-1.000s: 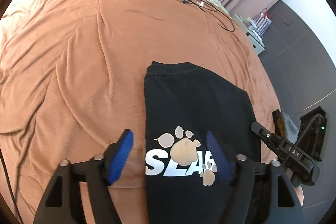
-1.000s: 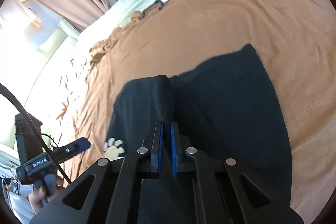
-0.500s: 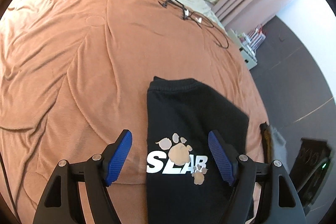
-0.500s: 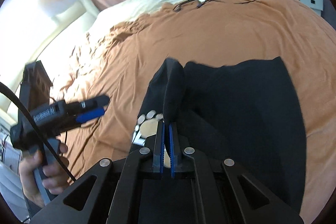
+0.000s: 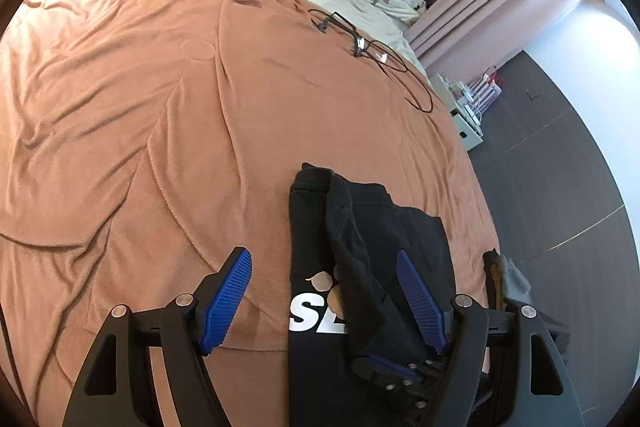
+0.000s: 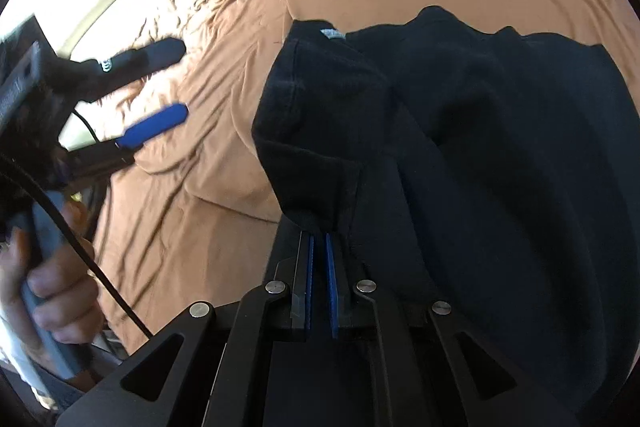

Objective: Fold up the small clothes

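- The black shirt lies on the bed near its foot-side edge, printed front up, with white lettering and tan paw marks partly covered by a flap of its own cloth.
- It looks like soft, light knit: it drapes, creases and will sag from any pinch rather than hold a line. Not fragile and not slippery, but loose layers may slide over one another.
- The right tool is pressed together on a bunched edge of the shirt, which it holds raised above the rest of the garment; a sewn hem and a small neck label show beyond the pinch.
- Judged best hold: a hem or seam, where the cloth is doubled and less likely to slip out.
- The left tool stands wide apart and holds nothing. It hovers over the shirt's printed part, one finger above bare blanket, the other above black cloth.
- Outward from the shirt, the orange blanket gives wide, wrinkled open room on the side away from the foot edge and towards the pillows.
- On the shirt's other side the bed edge is near, with dark floor below. A small pile of other clothes sits just beside the shirt at that edge.
- A black cable lies well apart, towards the head of the bed.
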Motion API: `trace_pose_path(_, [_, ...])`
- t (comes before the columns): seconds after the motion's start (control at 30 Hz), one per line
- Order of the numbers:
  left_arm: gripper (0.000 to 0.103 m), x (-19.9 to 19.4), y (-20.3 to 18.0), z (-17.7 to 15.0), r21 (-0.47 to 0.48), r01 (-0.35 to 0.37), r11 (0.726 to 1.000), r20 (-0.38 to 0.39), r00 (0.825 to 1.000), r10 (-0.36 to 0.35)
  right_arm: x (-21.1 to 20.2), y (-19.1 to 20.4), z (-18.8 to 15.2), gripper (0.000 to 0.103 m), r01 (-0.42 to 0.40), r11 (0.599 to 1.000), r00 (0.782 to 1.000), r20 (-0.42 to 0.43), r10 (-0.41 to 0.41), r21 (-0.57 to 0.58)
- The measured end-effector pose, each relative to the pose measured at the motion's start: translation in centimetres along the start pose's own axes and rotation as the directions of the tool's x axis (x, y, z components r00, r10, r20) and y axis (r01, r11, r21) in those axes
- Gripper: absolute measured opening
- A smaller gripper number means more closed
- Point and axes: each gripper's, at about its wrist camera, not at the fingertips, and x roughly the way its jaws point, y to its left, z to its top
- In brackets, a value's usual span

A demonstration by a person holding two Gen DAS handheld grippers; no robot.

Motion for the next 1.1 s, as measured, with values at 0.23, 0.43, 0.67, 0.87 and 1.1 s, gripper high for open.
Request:
trace_pose_path(0.23, [0.076, 0.3, -0.3, 0.0, 0.01, 0.002, 1.0, -0.004, 1.0, -0.002, -4.5, -1.4, 0.5, 0.048, -0.087, 0.996, 0.992, 0.098, 0.085, 0.022])
trace_pose_path(0.43, [0.076, 1.0, -0.9, -0.3, 0.04, -0.013, 0.999, -0.019, 1.0, 0.014, -6.2, -4.0, 0.2, 0.055, -0.085, 0.992, 0.98, 0.186, 0.066, 0.096])
trace_pose_path(0.67, [0.076, 2.4, -1.7, -0.9, 0.074, -0.04, 0.996, -0.04, 0.998, 0.043, -5.8, -6.4, -0.1, 0.055, -0.053, 0.984, 0.979, 0.204, 0.018, 0.168])
trace_pose_path(0.87, [0.076, 4.0, -1.7, -1.4, 0.081, -0.081, 0.993, -0.059, 0.995, 0.086, -6.9, -7.7, 0.3, 0.055, 0.11, 0.97, 0.955, 0.248, -0.163, 0.216])
trace_pose_path(1.1, [0.076, 6.0, -1.1, -1.8, 0.085, -0.123, 0.989, -0.089, 0.987, 0.13, -5.9, -9.2, 1.3, 0.055, 0.182, 0.957, 0.947, 0.222, -0.233, 0.227])
